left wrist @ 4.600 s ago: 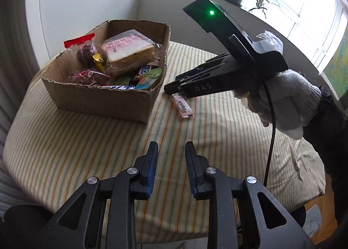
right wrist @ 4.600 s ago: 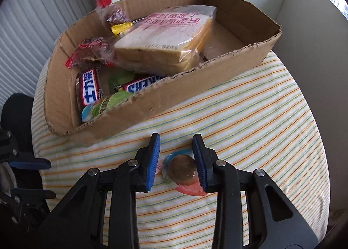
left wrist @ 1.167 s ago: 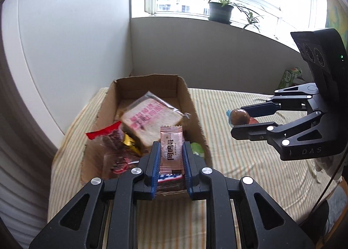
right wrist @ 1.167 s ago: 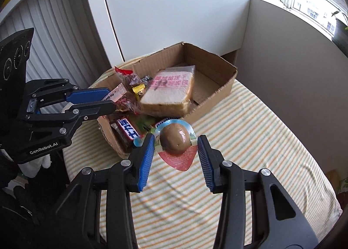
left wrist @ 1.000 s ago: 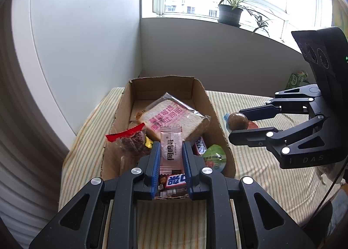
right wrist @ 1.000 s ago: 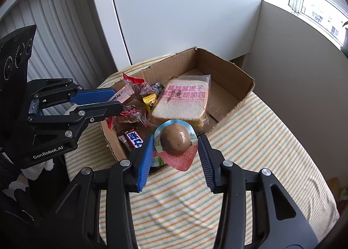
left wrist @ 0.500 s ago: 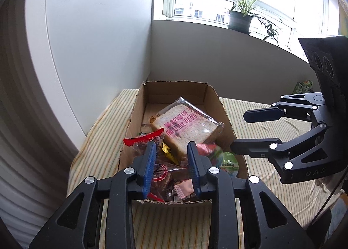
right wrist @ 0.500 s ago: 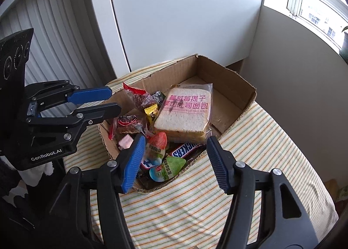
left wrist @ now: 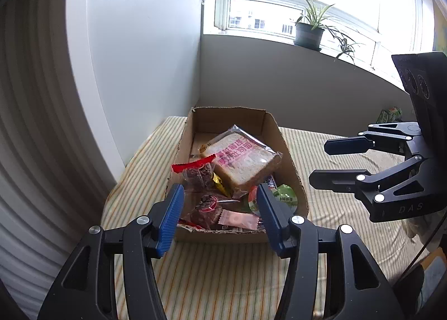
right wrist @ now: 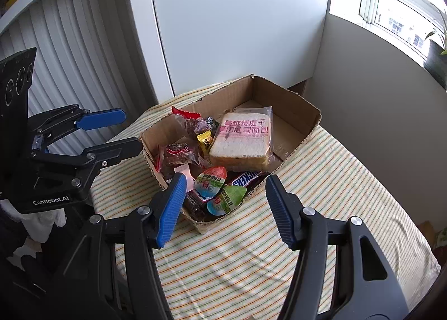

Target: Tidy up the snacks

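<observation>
1. Above the striped table (left wrist: 229, 278), the left gripper (left wrist: 220, 216) hangs wide and empty; the right gripper (right wrist: 226, 208) likewise.
2. In the cardboard box (right wrist: 290, 102) lie the snacks (bagged bread (right wrist: 243, 138) at the far side); the pink wafer packet (left wrist: 237, 219) and jelly cups (right wrist: 209, 180) sit at its near end.

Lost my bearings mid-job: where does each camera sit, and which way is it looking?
Left wrist: sits on the left hand-held gripper, jaws open, looking along the brown cardboard box toward the window; the right hand-held gripper shows at right.
Right wrist: sits on the right hand-held gripper, jaws open, facing the box's corner and white wall; the left hand-held gripper shows at left.
Shared: box, wrapped bread slice, striped tablecloth.
</observation>
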The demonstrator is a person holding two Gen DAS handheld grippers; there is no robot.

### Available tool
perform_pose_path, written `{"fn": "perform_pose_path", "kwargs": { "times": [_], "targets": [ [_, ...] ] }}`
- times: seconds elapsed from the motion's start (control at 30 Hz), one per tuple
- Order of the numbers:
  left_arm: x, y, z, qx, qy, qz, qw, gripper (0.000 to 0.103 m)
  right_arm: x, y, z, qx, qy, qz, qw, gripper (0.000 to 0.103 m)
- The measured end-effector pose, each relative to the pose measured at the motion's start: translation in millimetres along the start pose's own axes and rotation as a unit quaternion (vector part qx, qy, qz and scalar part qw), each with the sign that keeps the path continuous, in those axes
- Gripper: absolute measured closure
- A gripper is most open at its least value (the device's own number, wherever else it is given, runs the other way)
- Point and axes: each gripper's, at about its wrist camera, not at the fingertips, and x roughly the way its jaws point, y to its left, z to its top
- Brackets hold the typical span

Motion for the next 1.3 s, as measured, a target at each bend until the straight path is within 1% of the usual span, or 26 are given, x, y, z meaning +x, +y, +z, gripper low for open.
{"fn": "perform_pose_path", "kwargs": {
  "times": [0.03, 0.1, 0.2, 0.3, 0.37, 0.57, 0.7, 1.3],
  "targets": [
    [-2.7, -0.4, -1.2, 0.000, -0.001, 0.002, 1.0000, 0.049, -2.9, 1.6, -1.8, 0.001, -0.004, -0.003, 1.000, 0.039],
    [-8.0, -2.1, -3.6, 0.000, -0.003, 0.005, 1.0000, 0.043, -9.6, 4.9, -5.4, 0.003, -0.016, -0.011, 1.000, 0.028],
    [-16.0, -4.5, -7.5, -0.002, -0.008, 0.009, 0.9999, 0.038, -19.7, 9.1, -10.8, 0.007, -0.031, -0.021, 0.999, 0.020],
    [-23.2, -7.2, -11.1, -0.002, -0.015, 0.020, 0.9997, 0.033, -28.5, 11.1, -16.0, 0.015, -0.046, -0.039, 0.998, 0.013],
    [-26.9, -7.5, -13.2, -0.006, -0.017, 0.025, 0.9995, 0.031, -34.3, 10.7, -20.0, 0.026, -0.058, -0.049, 0.997, 0.009],
    [-35.6, -8.0, -20.3, -0.021, -0.019, 0.038, 0.9989, 0.029, -49.5, 8.7, -34.1, 0.057, -0.082, -0.063, 0.993, 0.008],
    [-39.5, -9.8, -22.8, -0.023, -0.022, 0.042, 0.9986, 0.024, -55.1, 6.2, -42.9, 0.070, -0.087, -0.067, 0.992, 0.008],
    [-47.2, -12.4, -29.4, -0.029, -0.020, 0.049, 0.9982, 0.024, -66.8, 1.5, -59.8, 0.081, -0.090, -0.073, 0.990, 0.008]
  ]
}}
